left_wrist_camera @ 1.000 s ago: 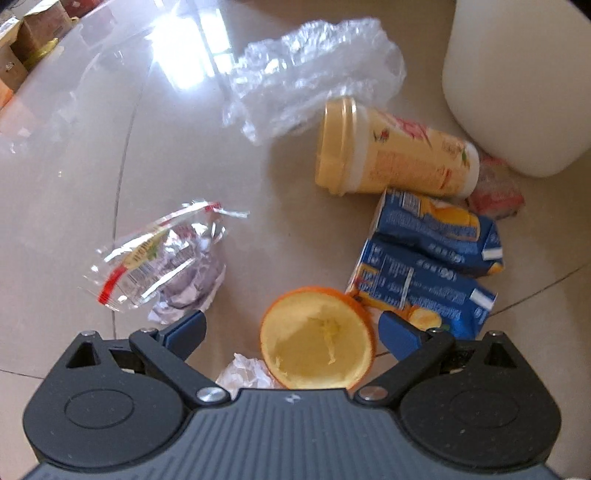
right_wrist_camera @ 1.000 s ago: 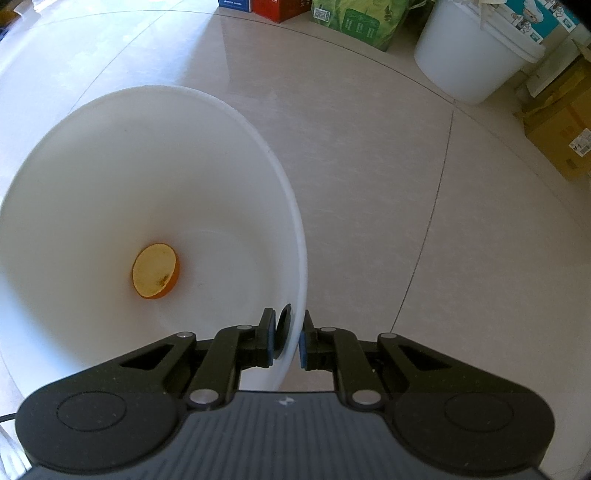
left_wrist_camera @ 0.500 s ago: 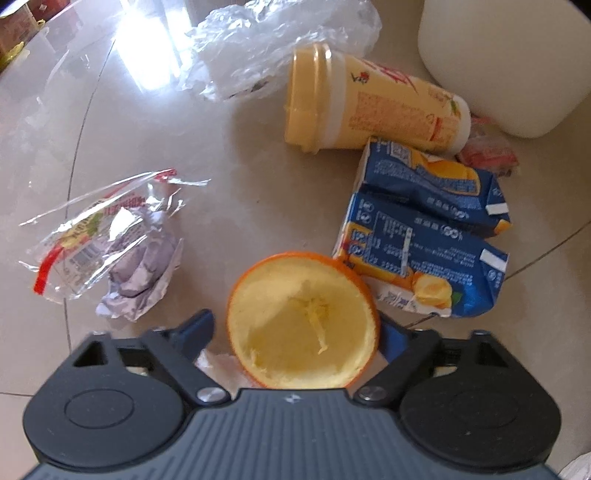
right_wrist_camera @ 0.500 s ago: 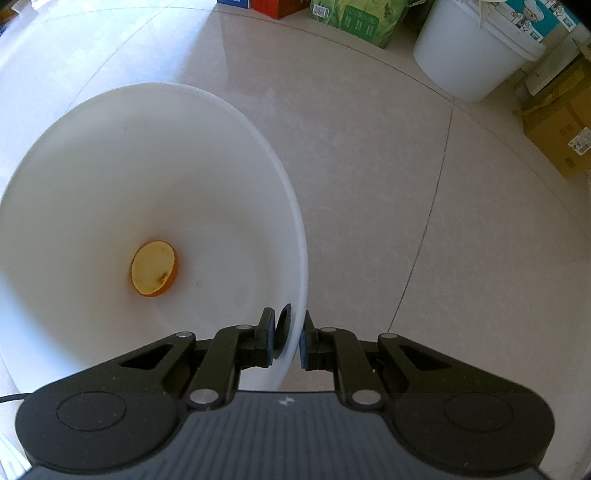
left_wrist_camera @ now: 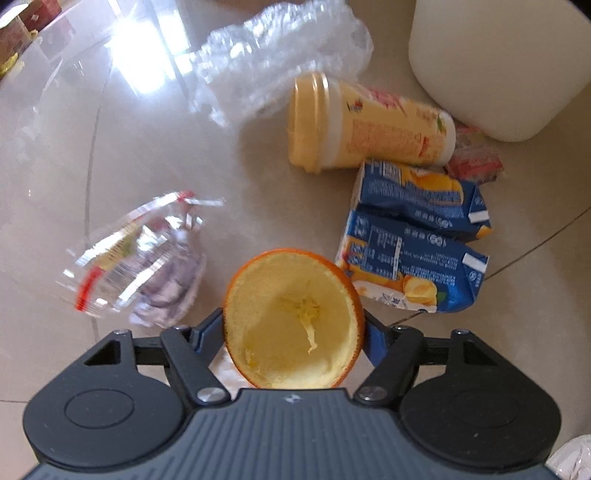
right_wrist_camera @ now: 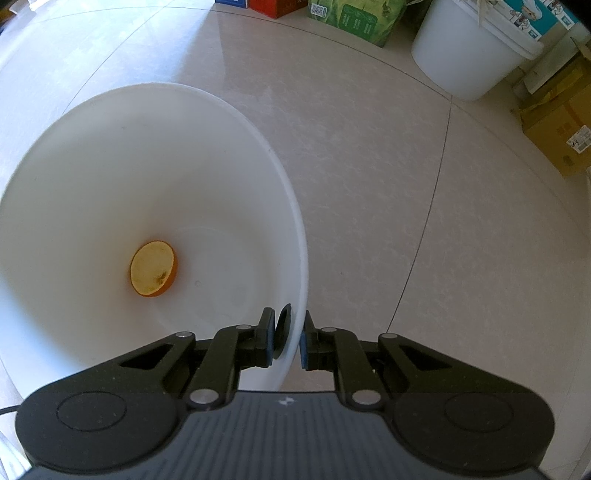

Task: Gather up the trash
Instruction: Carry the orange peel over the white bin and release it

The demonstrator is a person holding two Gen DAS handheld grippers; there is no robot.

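Note:
A hollowed orange half [left_wrist_camera: 291, 321] sits cut side up between the fingers of my left gripper [left_wrist_camera: 291, 334]. The jaws are closing and both blue pads touch its rind. Beyond it on the floor lie a yellow cup [left_wrist_camera: 369, 125] on its side, two crushed blue juice cartons [left_wrist_camera: 413, 266], a clear plastic bag [left_wrist_camera: 280, 51] and a clear wrapper [left_wrist_camera: 136, 266]. My right gripper [right_wrist_camera: 288, 341] is shut on the rim of the white bucket [right_wrist_camera: 295, 229]. Another orange half [right_wrist_camera: 153, 268] lies at the bucket's bottom.
A red wrapper [left_wrist_camera: 472, 158] lies against the white bucket's wall [left_wrist_camera: 498, 62], and crumpled white paper [left_wrist_camera: 221, 365] shows under the left fingers. Far off in the right wrist view stand a lidded white pail [right_wrist_camera: 469, 51], a cardboard box [right_wrist_camera: 561, 125] and green packs [right_wrist_camera: 362, 14].
The left jaws have narrowed from wide apart onto the orange half, which now looks larger and nearer the camera. The right gripper and bucket have not moved.

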